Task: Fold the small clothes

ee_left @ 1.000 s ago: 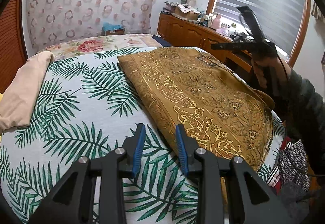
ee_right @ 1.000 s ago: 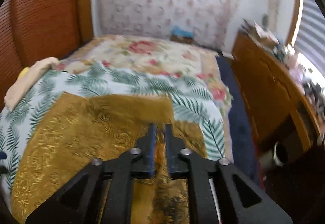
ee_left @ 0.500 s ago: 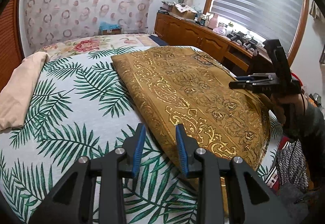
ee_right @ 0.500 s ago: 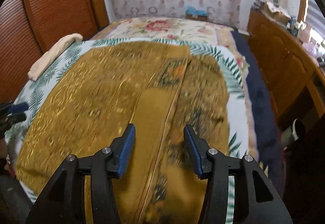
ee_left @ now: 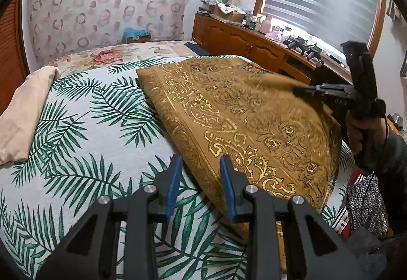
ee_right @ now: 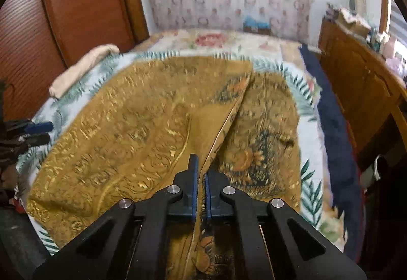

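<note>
Cloth (ee_left: 254, 112), gold-patterned, lies partly folded on the bed (ee_left: 84, 132), towards its right side. L gripper (ee_left: 201, 186) hovers at the cloth's near edge, jaws partly open w/ nothing between. R gripper (ee_right: 199, 193) has just been closing; jaws now pinch the folded edge. Risk: the pinch looks shallow and may take only one layer, so pulling could slip it free or drag the lower layer askew, esp. w/ L holding nothing down.
</note>
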A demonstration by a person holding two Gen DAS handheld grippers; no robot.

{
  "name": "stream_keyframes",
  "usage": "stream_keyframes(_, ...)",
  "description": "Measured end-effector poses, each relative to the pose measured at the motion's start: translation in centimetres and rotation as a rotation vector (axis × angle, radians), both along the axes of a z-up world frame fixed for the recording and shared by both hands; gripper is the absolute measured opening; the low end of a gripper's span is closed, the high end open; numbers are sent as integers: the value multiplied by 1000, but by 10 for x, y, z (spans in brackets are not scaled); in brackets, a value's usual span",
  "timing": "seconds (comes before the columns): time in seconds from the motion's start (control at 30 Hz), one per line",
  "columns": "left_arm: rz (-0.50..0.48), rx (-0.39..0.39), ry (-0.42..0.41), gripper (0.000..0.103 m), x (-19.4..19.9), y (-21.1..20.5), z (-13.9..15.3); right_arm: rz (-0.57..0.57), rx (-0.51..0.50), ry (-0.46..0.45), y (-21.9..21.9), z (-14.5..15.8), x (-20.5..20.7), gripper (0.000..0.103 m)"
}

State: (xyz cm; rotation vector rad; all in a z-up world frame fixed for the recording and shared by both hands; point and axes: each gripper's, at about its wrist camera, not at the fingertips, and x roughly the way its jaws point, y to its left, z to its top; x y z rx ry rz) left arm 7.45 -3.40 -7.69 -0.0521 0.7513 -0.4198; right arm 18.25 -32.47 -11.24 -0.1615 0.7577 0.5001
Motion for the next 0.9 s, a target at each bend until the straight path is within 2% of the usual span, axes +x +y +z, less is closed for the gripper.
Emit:
stream_keyframes(0.13, -20, -26, -1, 29, -1, -1, 2, -20, -5, -66, -4, 16, -5, 0)
stream_keyframes(0.2, -27, -33, 0, 34, 0, -3, 5, -34, -20, -84, -7, 21, -6, 0)
stream_keyframes(0.47, -84, -6, 9, 37, 6, -31, 8, -145, -106, -72, -43, 19, 0, 0)
stream_keyframes(0.7, -97, 30, 37, 37, 7, -44, 0, -160, -122, -77, -41, 10, -3, 1)
stream_keyframes(0.8, -91, 34, 51, 37, 8, -45, -2, -176, -140, -93, -40, 11, -8, 10)
stream_keyframes(0.9, -96, 29, 67, 37, 7, -47, -6, -185, -138, -101, -43, 12, -16, 35)
